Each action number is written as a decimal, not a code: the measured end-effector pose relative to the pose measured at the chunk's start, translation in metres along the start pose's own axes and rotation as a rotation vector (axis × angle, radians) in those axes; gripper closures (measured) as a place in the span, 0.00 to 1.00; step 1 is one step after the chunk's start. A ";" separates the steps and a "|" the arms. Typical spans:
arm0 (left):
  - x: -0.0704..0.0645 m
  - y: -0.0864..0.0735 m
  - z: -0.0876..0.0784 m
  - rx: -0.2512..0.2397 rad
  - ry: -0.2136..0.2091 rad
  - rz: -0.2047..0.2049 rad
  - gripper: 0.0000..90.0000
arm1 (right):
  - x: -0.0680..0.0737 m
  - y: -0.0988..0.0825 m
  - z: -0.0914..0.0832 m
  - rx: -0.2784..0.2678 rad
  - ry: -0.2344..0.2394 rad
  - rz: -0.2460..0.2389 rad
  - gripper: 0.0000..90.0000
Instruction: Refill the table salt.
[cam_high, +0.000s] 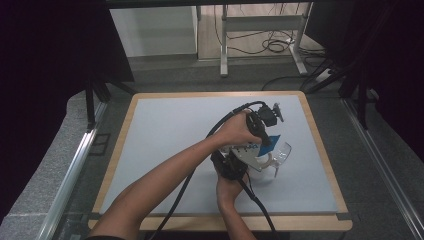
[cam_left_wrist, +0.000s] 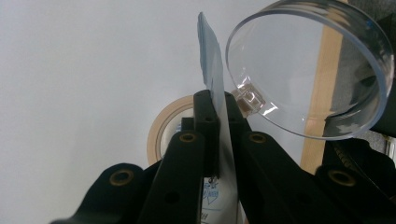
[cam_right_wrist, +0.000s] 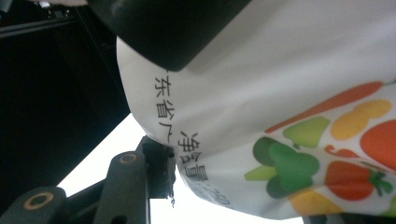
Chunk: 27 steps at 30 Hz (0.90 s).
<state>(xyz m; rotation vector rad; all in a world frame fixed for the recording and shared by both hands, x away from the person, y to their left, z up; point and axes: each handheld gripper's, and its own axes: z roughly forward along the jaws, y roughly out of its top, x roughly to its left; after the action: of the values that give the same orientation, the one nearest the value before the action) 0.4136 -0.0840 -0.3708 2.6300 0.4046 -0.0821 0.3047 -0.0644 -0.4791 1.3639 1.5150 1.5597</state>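
Note:
A white plastic bag (cam_high: 248, 150) with a blue top edge hangs over the table's right half, held between both grippers. In the left gripper view my left gripper (cam_left_wrist: 217, 100) is shut on the thin blue edge of the bag (cam_left_wrist: 209, 56), which stands up between the jaws. The left gripper (cam_high: 265, 135) reaches down from a hand above. My right gripper (cam_high: 238, 162) grips the bag from below. In the right gripper view the bag (cam_right_wrist: 280, 70) shows vegetable pictures and black characters and covers one jaw. The other fingertip (cam_right_wrist: 158, 169) touches its edge.
A clear round plastic container (cam_high: 282, 152) tilts right beside the bag, its open rim (cam_left_wrist: 317, 70) close to the left jaws. A roll of tape (cam_left_wrist: 157, 127) lies on the pale tabletop (cam_high: 165, 145) behind the jaws. The wooden table edge (cam_high: 327, 165) runs along the right.

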 end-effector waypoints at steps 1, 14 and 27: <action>0.001 -0.001 0.000 -0.002 0.001 -0.002 1.00 | 0.001 -0.001 0.000 0.002 0.004 0.006 0.58; 0.004 -0.017 0.000 -0.072 -0.030 -0.023 1.00 | -0.001 -0.014 -0.002 0.049 0.015 -0.050 0.58; 0.005 -0.031 -0.009 -0.141 -0.054 -0.040 1.00 | 0.000 -0.023 -0.006 0.086 0.029 -0.107 0.56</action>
<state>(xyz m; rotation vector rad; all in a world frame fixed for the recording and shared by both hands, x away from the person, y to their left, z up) 0.4093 -0.0519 -0.3774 2.4756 0.4287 -0.1327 0.2937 -0.0619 -0.4995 1.2892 1.6615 1.4698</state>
